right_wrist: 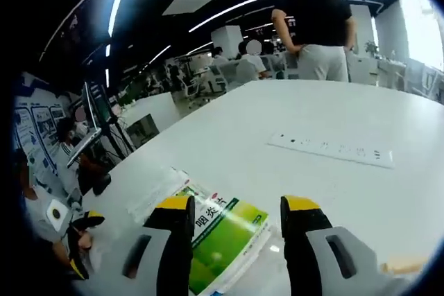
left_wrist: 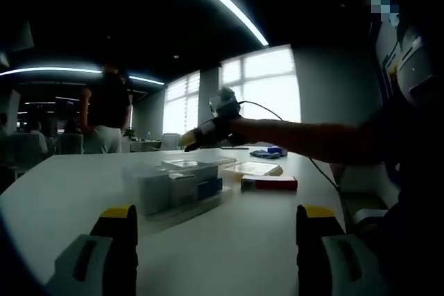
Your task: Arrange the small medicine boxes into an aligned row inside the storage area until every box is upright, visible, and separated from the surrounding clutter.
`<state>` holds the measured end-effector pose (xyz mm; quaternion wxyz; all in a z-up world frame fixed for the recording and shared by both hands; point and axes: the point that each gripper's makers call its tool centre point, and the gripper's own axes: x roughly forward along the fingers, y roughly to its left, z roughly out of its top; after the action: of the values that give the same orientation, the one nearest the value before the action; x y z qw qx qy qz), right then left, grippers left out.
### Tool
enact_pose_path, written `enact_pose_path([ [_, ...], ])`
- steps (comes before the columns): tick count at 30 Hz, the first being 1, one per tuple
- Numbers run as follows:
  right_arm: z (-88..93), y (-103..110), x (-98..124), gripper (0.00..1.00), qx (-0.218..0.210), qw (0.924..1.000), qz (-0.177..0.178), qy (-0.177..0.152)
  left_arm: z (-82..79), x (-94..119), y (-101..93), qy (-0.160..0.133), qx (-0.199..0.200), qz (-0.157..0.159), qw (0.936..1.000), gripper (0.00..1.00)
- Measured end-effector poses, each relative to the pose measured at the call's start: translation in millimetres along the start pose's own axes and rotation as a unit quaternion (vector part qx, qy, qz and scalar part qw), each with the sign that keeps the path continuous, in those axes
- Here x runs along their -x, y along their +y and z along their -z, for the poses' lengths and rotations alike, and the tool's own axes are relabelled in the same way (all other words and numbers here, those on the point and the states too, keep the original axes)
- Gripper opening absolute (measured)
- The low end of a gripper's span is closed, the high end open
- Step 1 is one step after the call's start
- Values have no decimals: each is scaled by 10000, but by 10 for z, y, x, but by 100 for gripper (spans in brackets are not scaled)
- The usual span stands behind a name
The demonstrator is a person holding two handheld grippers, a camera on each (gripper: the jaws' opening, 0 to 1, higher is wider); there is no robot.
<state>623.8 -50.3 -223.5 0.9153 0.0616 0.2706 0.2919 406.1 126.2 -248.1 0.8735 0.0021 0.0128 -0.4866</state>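
Boxes [left_wrist: 182, 184] sit in a clear tray [left_wrist: 142, 186] at the centre of the left gripper view, a few packed side by side, one with a blue face. Just right of the tray a red box [left_wrist: 269, 184] lies flat on the white desk [left_wrist: 62, 192], with a pale flat box [left_wrist: 254, 168] behind it and something blue [left_wrist: 268, 152] further back.

Left gripper [left_wrist: 216, 223] is low at the bottom of the frame, yellow-tipped fingers [left_wrist: 118, 214] spread wide, nothing between them, pointing at the tray but well short of it.

Person's arm [left_wrist: 305, 136] reaches in from the right edge, stretched out about level across mid-frame above the desk, carrying the right gripper [left_wrist: 208, 129] out over the far side of the tray.

In the right gripper view, that gripper [right_wrist: 236, 207] has its fingers [right_wrist: 177, 206] apart too, hovering over a green box [right_wrist: 225, 237] lying flat at bottom centre; can't tell if they touch it. A white strip [right_wrist: 331, 149] lies on the desk at right of centre. Someone in a black top [right_wrist: 316, 25] stands at the upper right.
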Motion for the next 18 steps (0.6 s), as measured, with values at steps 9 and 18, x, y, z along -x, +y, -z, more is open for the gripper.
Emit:
enact_pose_path([
  [9, 17, 90, 3, 43, 90, 9999, -63, -97, 5, -2, 13, 4, 0, 11, 10000, 94],
  [18, 170, 113, 3, 49, -203, 9992, -102, 327, 9, -2, 16, 10, 14, 18, 10000, 94],
])
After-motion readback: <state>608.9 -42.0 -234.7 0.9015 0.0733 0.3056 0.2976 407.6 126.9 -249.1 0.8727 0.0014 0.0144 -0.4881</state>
